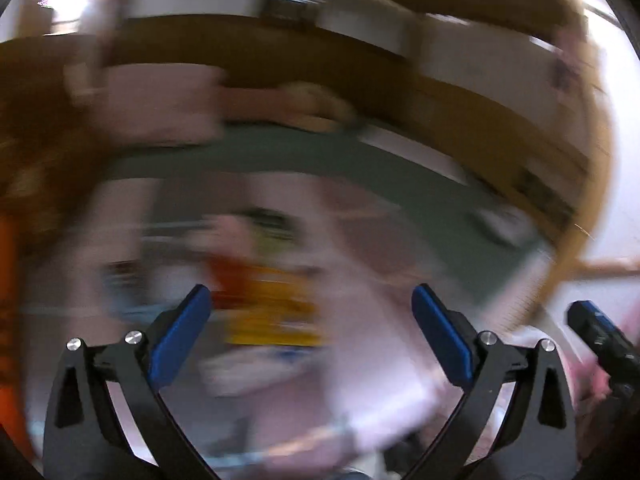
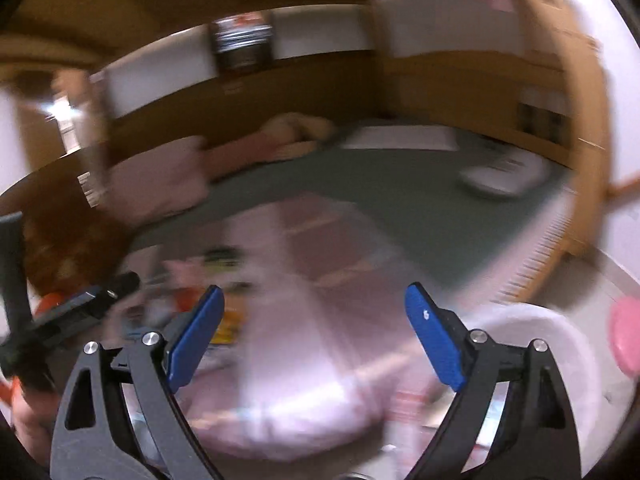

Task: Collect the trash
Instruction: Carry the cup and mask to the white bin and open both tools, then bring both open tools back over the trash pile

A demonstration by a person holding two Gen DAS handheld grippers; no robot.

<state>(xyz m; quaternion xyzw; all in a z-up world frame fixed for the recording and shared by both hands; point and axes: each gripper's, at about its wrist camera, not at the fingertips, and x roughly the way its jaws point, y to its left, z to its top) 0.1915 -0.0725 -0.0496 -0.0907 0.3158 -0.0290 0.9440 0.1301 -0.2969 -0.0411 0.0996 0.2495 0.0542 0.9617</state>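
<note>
Both views are heavily motion-blurred. My left gripper (image 1: 311, 304) is open and empty, its blue pads wide apart above a pink quilt (image 1: 360, 380). A blurred red and yellow wrapper (image 1: 268, 304) lies just beyond its left pad. My right gripper (image 2: 314, 304) is open and empty over the same pink quilt (image 2: 304, 400). The yellow and red wrapper (image 2: 226, 320) shows by its left pad, with more blurred litter (image 2: 188, 276) behind it. The other gripper shows at the left edge (image 2: 80, 308) and at the right edge of the left wrist view (image 1: 600, 336).
A bed with a green sheet (image 2: 360, 184) carries a pink pillow (image 2: 156, 180), a white pillow (image 2: 400, 136) and a white flat object (image 2: 500, 176). Wooden panelling (image 2: 460, 80) surrounds the bed. A white basket rim (image 2: 532, 320) and a pink round thing (image 2: 626, 336) are at right.
</note>
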